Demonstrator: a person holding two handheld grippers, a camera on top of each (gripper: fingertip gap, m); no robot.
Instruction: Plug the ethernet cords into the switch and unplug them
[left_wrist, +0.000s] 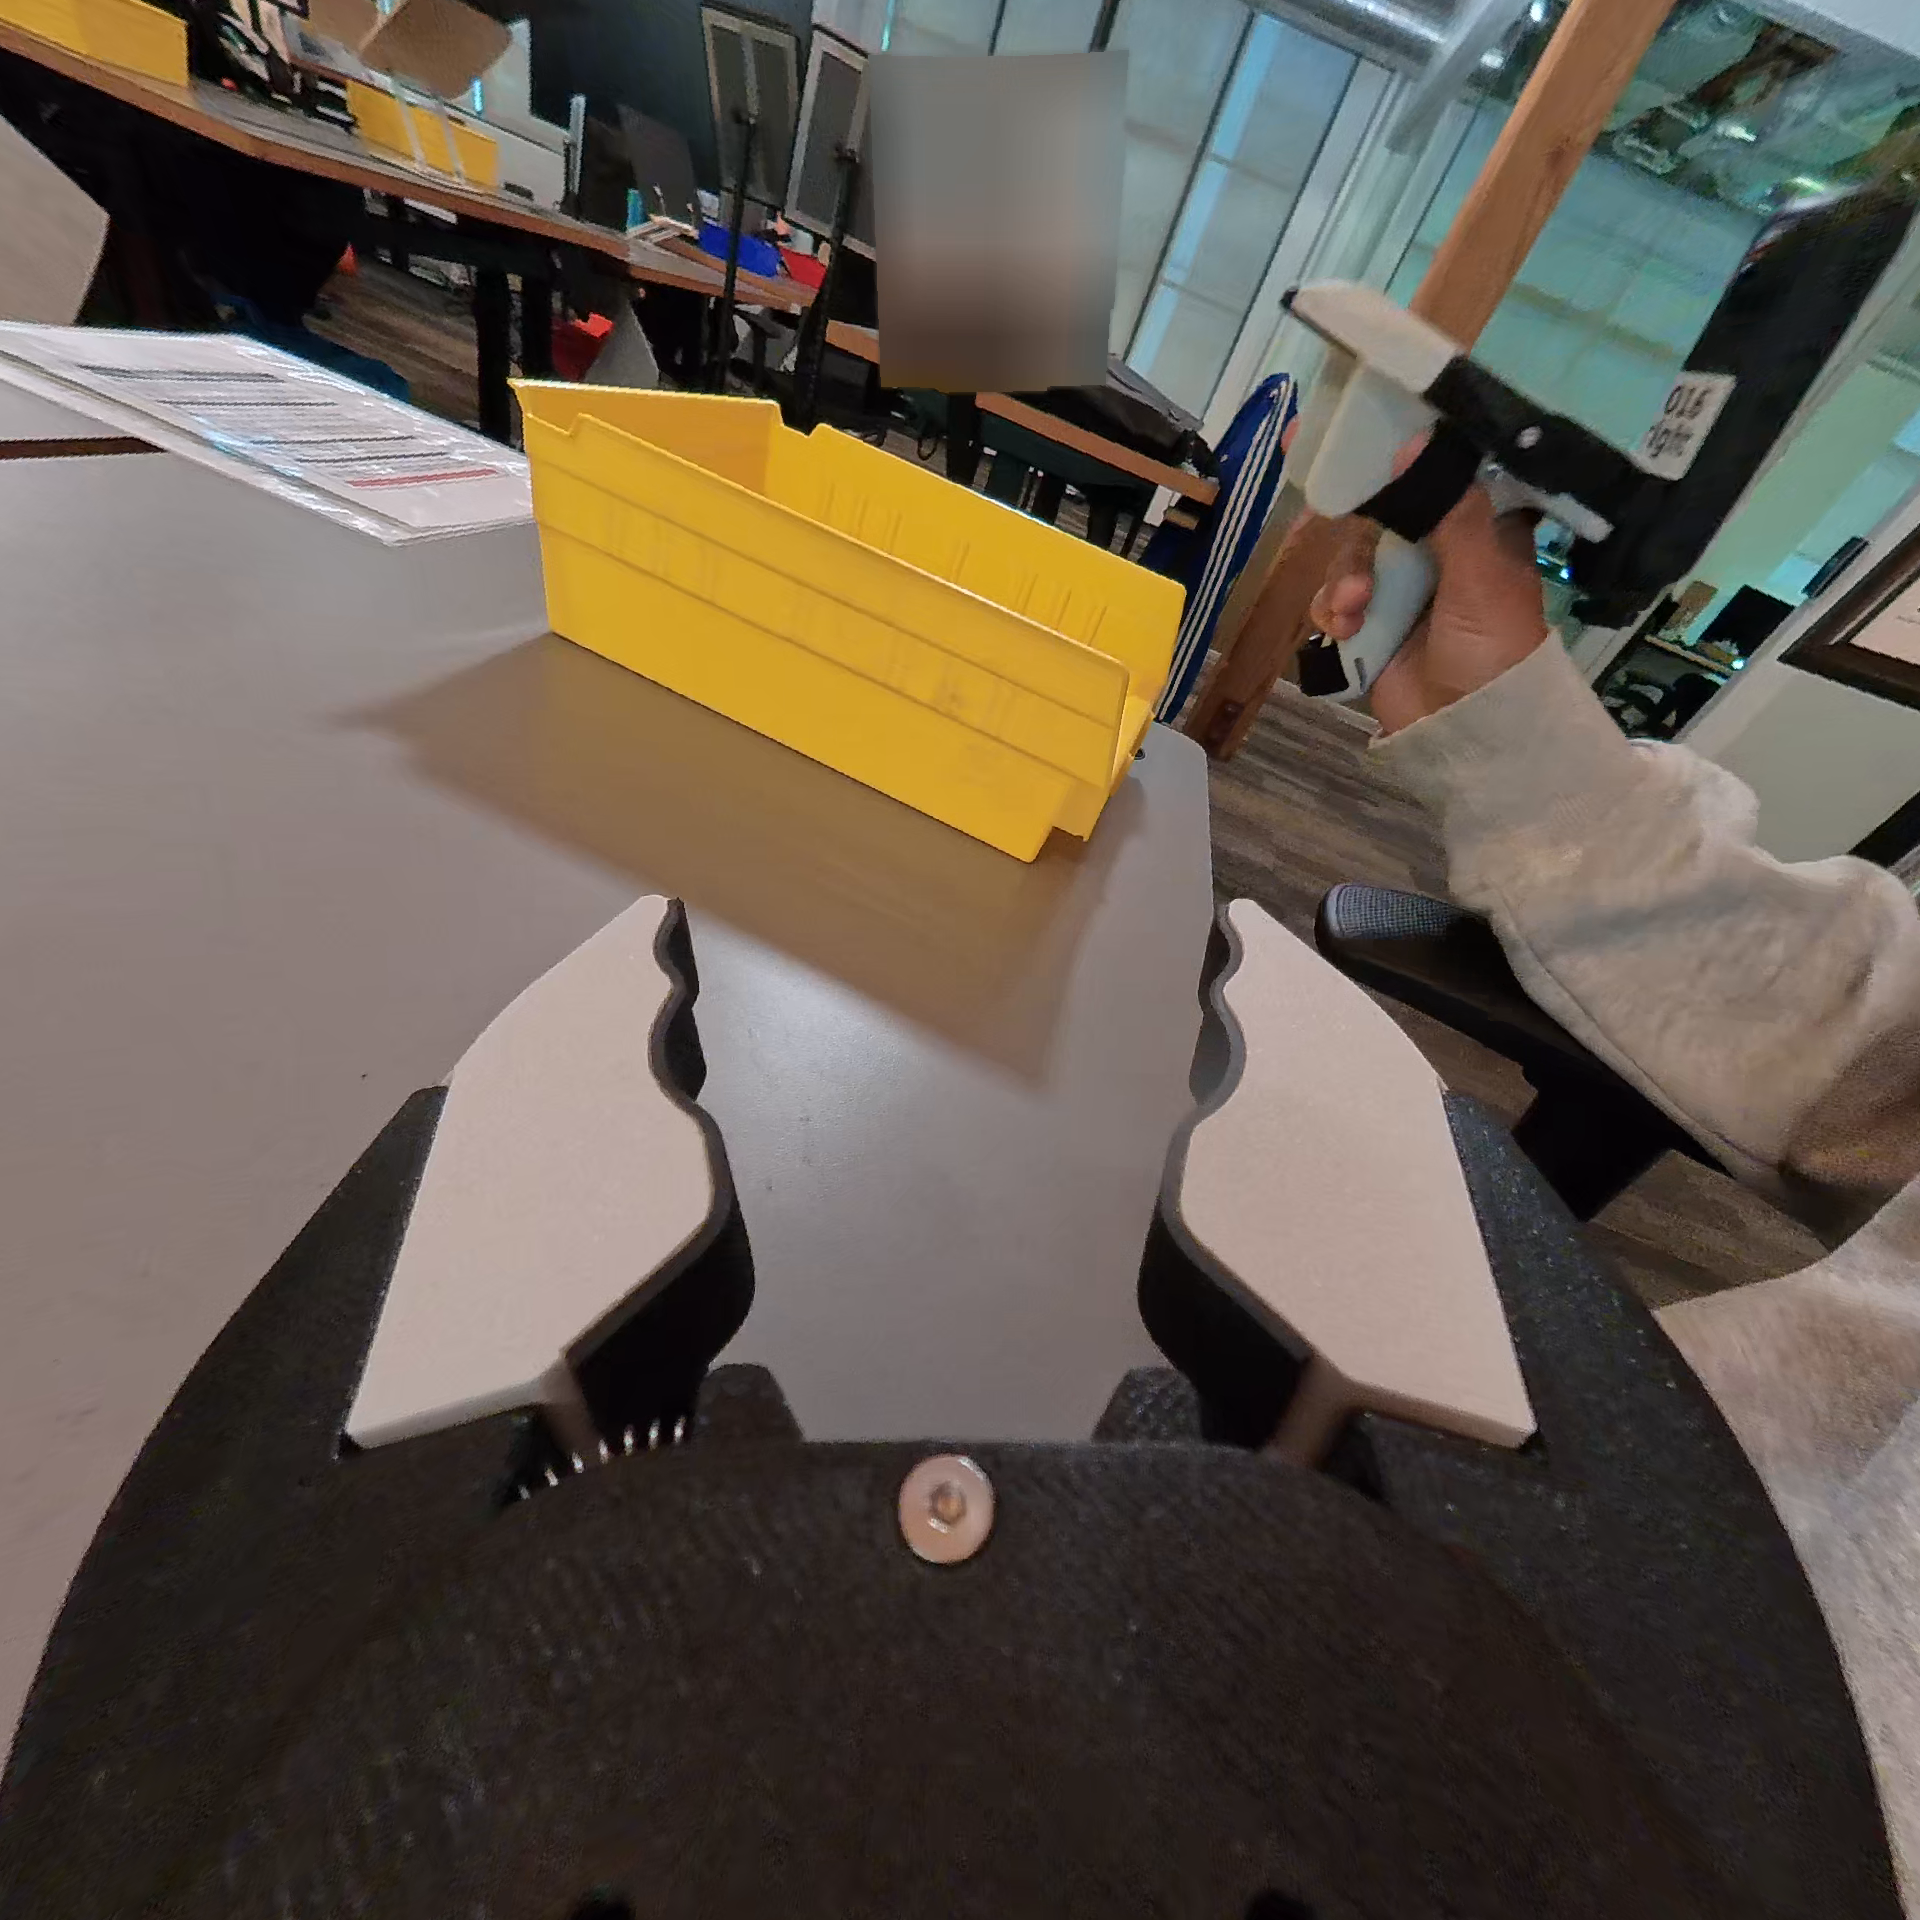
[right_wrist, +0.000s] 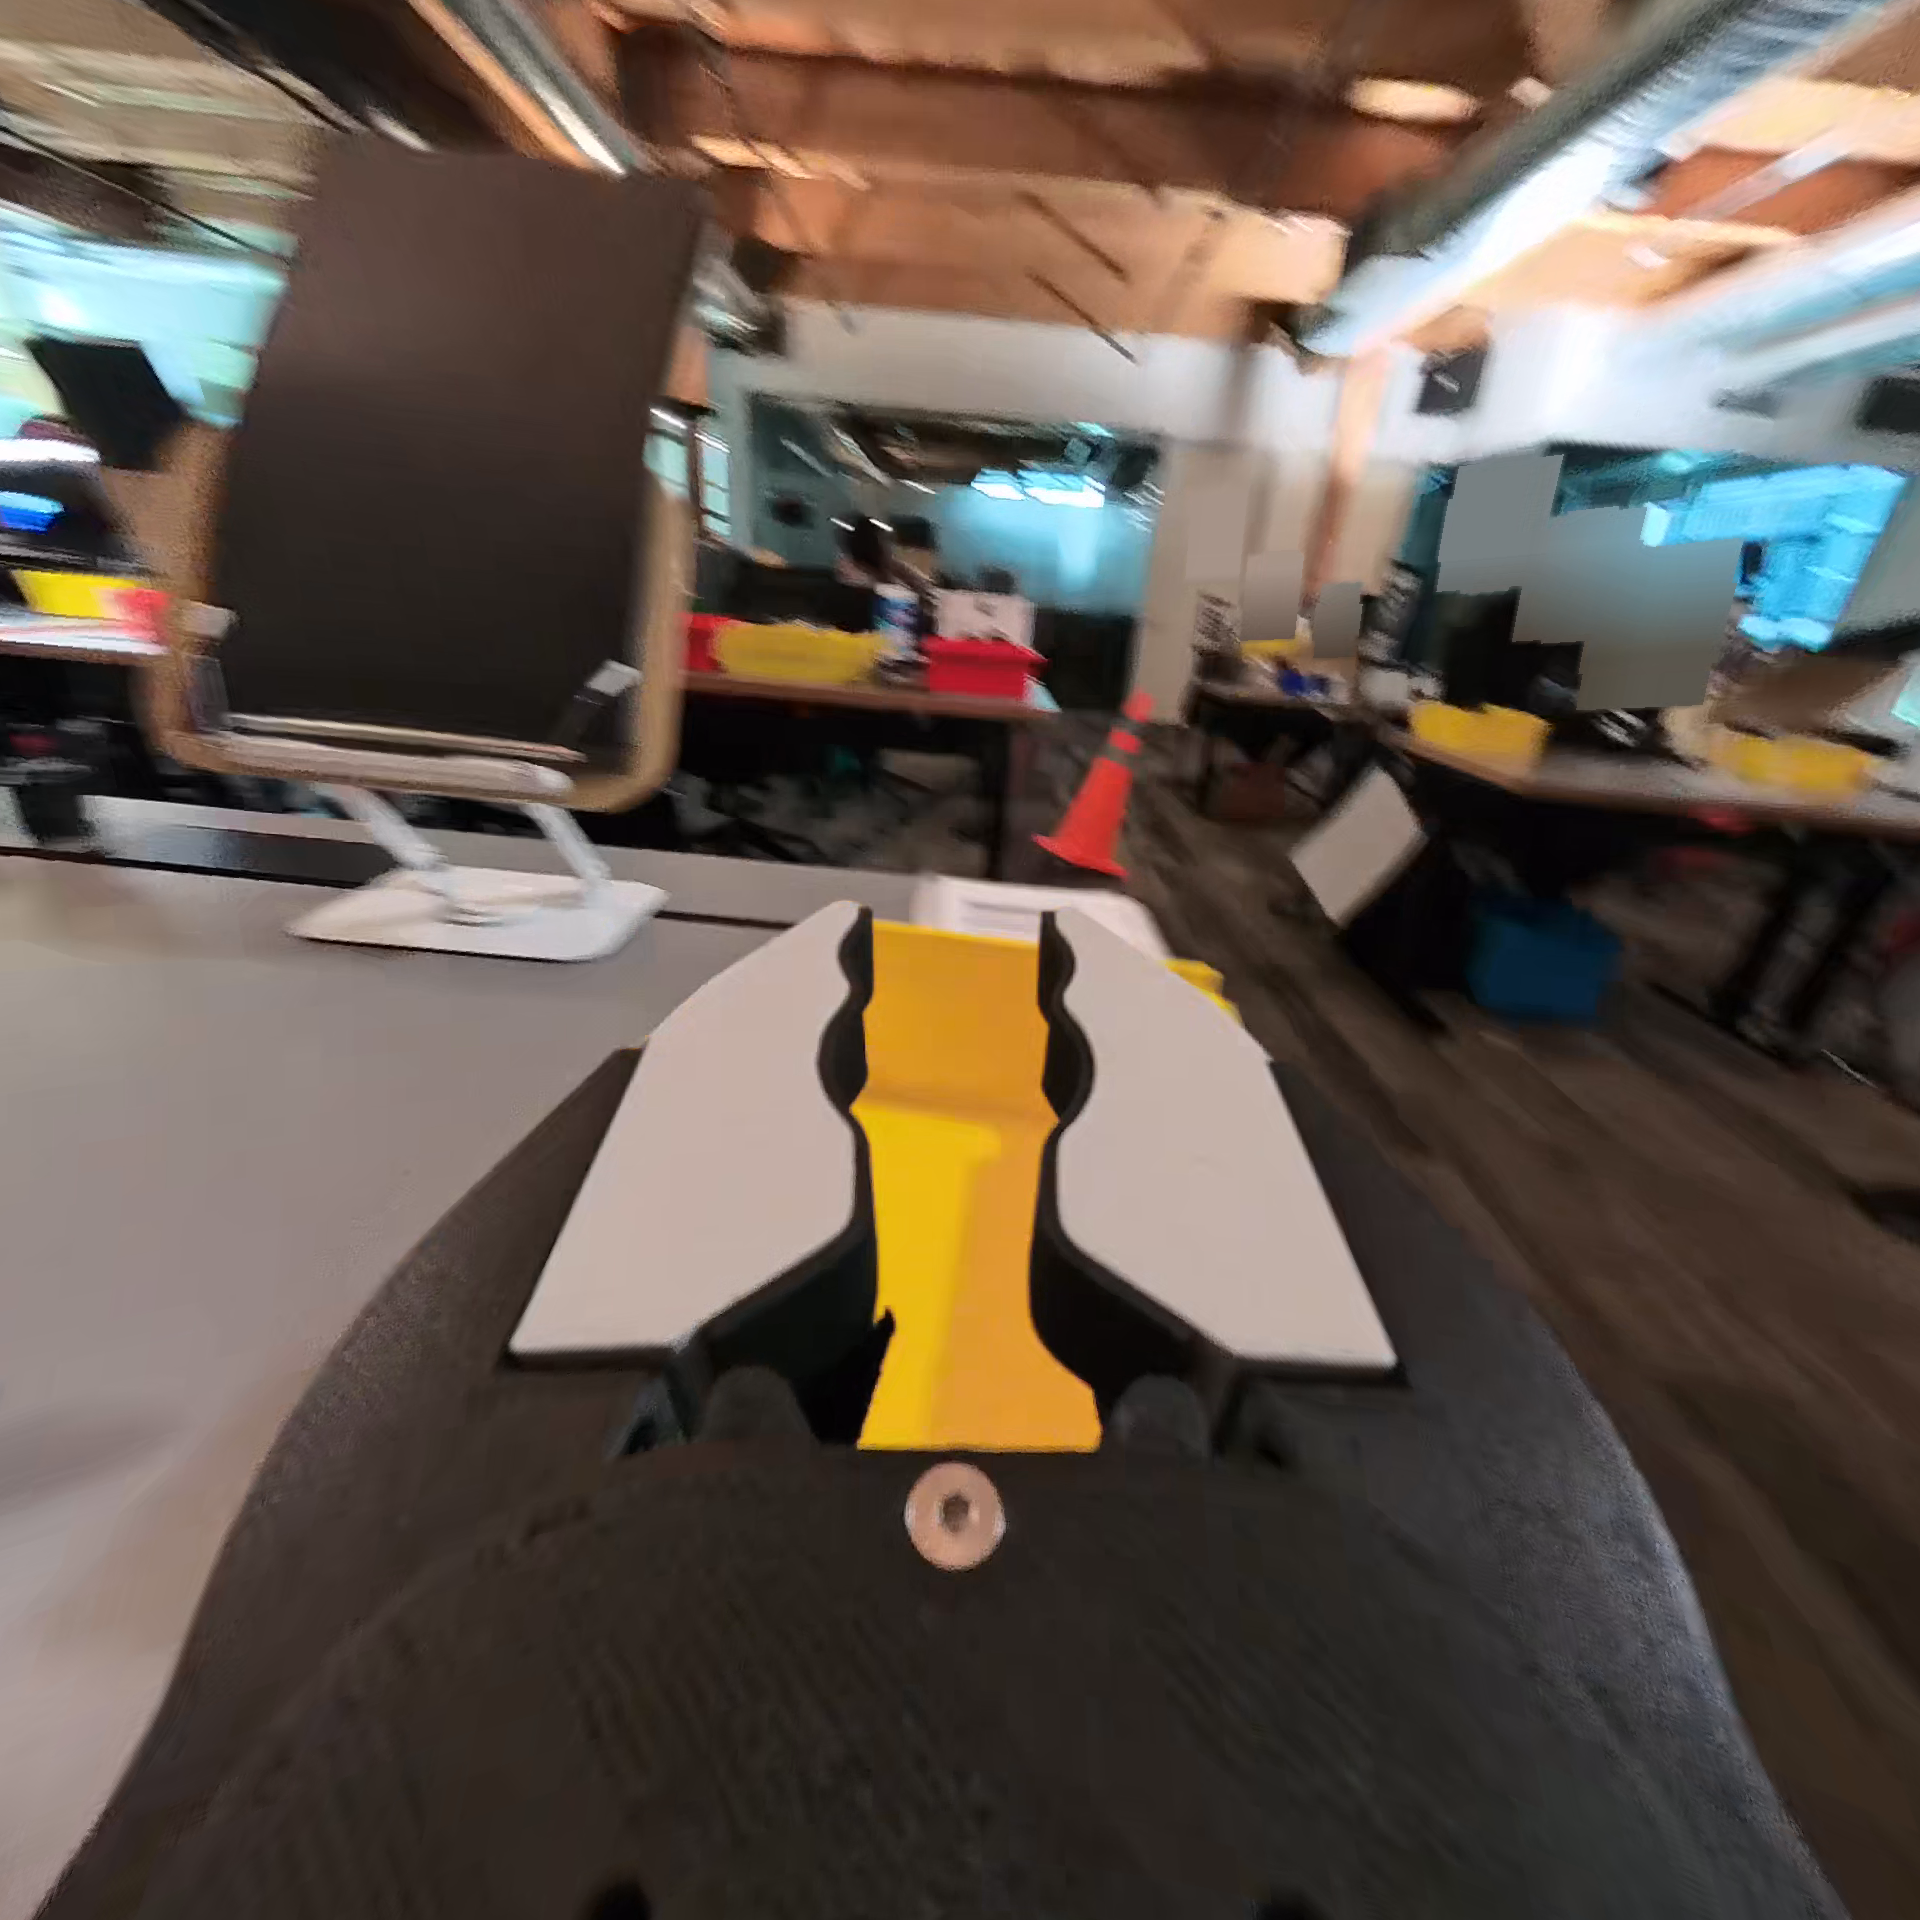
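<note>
No ethernet cord and no switch show in either view. A yellow plastic bin (left_wrist: 831, 613) stands on the grey table (left_wrist: 260, 831) near its right edge; its inside is hidden in the left wrist view. My left gripper (left_wrist: 951, 914) is open and empty, low over the table, short of the bin. My right gripper (left_wrist: 1320, 312), held in a hand with a pale sleeve, hangs in the air above and to the right of the bin. In the blurred right wrist view the right gripper (right_wrist: 954, 920) is partly open and empty, with the bin (right_wrist: 956, 1039) showing through the gap.
A laminated sheet (left_wrist: 281, 426) lies on the table behind the bin. A laptop on a white stand (right_wrist: 478, 914) stands at the far left. A black chair armrest (left_wrist: 1392, 920) sits just off the table's right edge. An orange cone (right_wrist: 1101, 790) and other tables lie beyond.
</note>
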